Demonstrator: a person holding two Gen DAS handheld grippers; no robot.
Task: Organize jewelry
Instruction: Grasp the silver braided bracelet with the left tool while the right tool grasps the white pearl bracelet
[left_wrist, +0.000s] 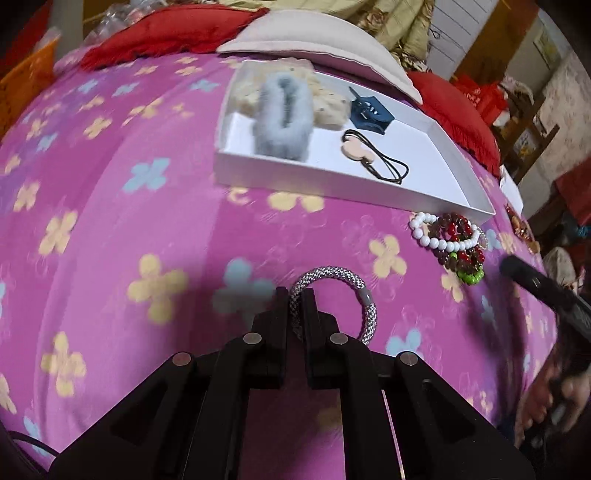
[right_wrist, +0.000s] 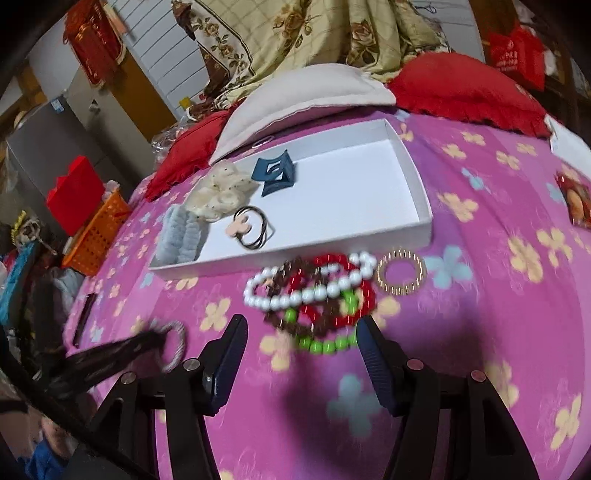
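Observation:
My left gripper (left_wrist: 295, 295) is shut on a silver braided bracelet (left_wrist: 354, 288) above the pink flowered bedspread; it also shows in the right wrist view (right_wrist: 177, 343). A white tray (left_wrist: 369, 184) holds a grey fluffy hair clip (left_wrist: 282, 118), a cream scrunchie (left_wrist: 328, 99), a blue claw clip (left_wrist: 367, 109) and a pink-charm hair tie (left_wrist: 373, 158). A pile of bead bracelets (right_wrist: 314, 295), white, red, brown and green, lies in front of the tray, with a gold ring bracelet (right_wrist: 400, 272) beside it. My right gripper (right_wrist: 301, 332) is open just short of the pile.
A grey cushion (right_wrist: 306, 96) and red pillows (right_wrist: 465, 85) lie behind the tray. An orange basket (right_wrist: 98, 232) stands off the bed at the left. A small printed card (right_wrist: 576, 199) lies at the right edge.

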